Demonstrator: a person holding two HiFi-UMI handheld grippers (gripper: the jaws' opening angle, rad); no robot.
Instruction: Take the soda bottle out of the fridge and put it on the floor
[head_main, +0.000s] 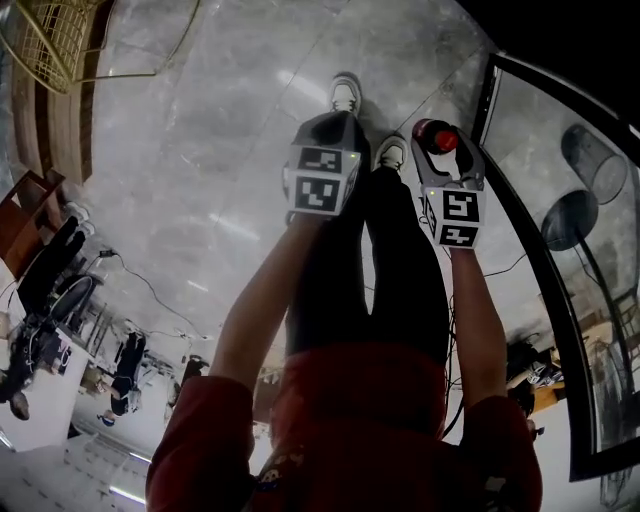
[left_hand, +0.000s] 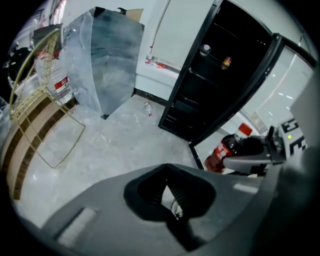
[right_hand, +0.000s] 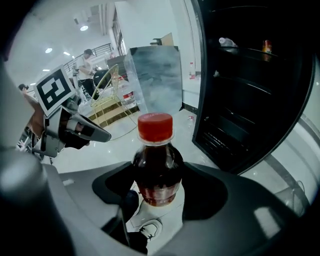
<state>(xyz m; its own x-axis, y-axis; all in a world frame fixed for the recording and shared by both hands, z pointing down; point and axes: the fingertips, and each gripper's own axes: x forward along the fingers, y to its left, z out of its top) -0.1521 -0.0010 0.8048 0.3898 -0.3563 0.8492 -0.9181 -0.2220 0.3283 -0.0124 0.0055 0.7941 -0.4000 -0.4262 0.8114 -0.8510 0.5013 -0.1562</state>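
Right claw (right_hand: 158, 186) grips soda bottle (right_hand: 156, 165) | left claw (left_hand: 170, 194) closed | arms (head_main: 268, 300) outstretched

The soda bottle (right_hand: 156, 165) reads to me as clear, glossy plastic over dark liquid, and its red cap is a duller, ribbed plastic. The right gripper (right_hand: 157, 195) and left gripper (left_hand: 170, 197) both have smooth, matt grey plastic bodies. The left one's inner pads are black and ribbed. I see a polished, veined grey stone or tile floor (head_main: 200, 150), glossy enough to mirror the lights. The fridge (left_hand: 220, 100) is glossy black, and its door (head_main: 540, 130) is reflective glass. The rack (head_main: 50, 40) is thin yellow metal wire. The sleeve (head_main: 200, 440) is matt red cloth and the trousers (head_main: 400, 270) are dark cloth.
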